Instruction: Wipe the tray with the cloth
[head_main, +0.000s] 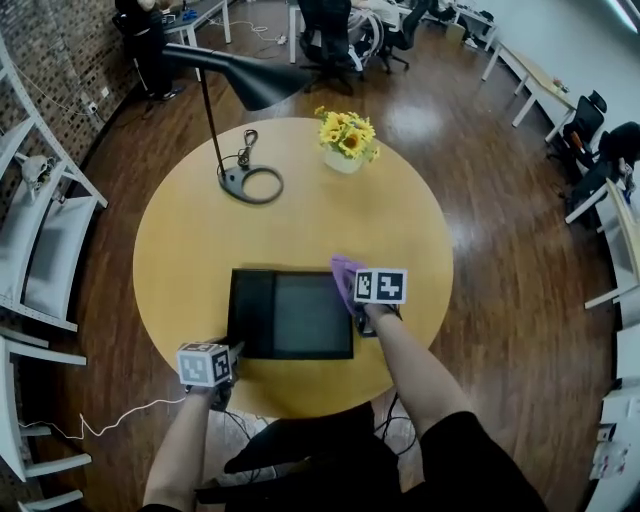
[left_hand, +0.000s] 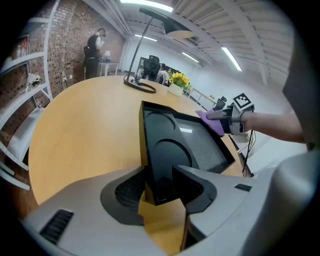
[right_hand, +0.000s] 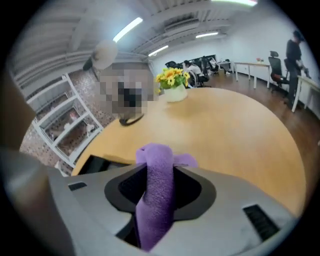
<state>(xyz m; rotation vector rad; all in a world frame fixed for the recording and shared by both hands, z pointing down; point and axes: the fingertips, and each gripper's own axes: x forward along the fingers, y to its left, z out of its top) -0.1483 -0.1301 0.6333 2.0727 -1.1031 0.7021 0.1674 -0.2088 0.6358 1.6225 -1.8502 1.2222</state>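
A black tray (head_main: 290, 315) lies on the round wooden table (head_main: 300, 220), in front of me. My left gripper (head_main: 232, 352) is at the tray's near left corner. In the left gripper view that corner of the tray (left_hand: 170, 150) stands between the jaws of the left gripper (left_hand: 162, 195), with a thin gap on the left side, so the gripper is open. My right gripper (head_main: 352, 298) hovers at the tray's right edge, shut on a purple cloth (head_main: 345, 278). The cloth (right_hand: 157, 170) sticks up between the jaws of the right gripper (right_hand: 157, 200).
A black desk lamp (head_main: 250, 185) and a pot of yellow flowers (head_main: 345, 140) stand at the far side of the table. White shelves (head_main: 40, 240) are to the left. Office chairs and desks stand farther back on the wooden floor.
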